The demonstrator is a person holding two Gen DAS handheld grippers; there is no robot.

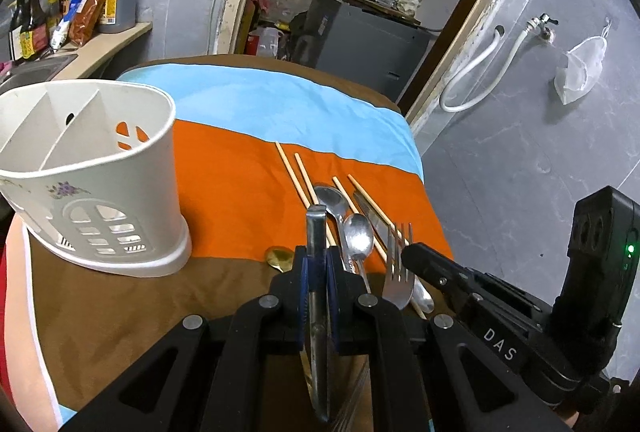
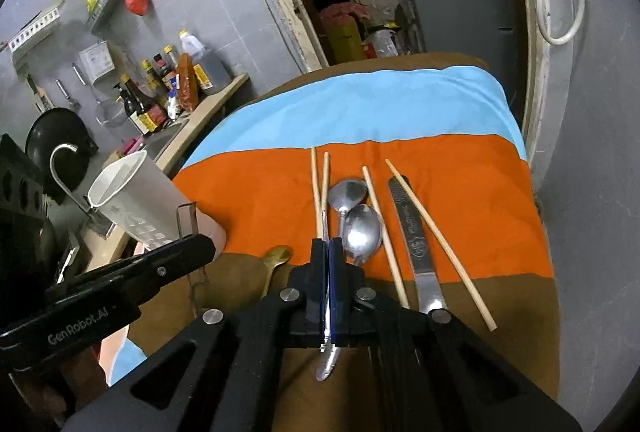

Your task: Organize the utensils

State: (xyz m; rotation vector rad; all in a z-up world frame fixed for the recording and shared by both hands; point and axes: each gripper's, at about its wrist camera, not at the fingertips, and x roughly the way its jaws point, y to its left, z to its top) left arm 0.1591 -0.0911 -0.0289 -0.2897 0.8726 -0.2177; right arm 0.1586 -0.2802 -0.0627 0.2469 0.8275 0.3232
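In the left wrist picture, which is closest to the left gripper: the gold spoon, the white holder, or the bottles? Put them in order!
From the left gripper:
1. Gold spoon, on the cloth just left of the fingertips.
2. White holder, farther left on the table.
3. Bottles, far back left on the counter.

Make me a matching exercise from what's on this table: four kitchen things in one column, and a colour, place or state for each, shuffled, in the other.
Things:
A. fork
B. gold spoon
C. utensil holder
D. chopsticks

Descriptions:
1. brassy yellow bowl, near the brown stripe's edge
2. white, compartments empty
3. clamped in the right tongs
4. pale wood, loose on the cloth

Pairs: A-3, B-1, C-2, D-4
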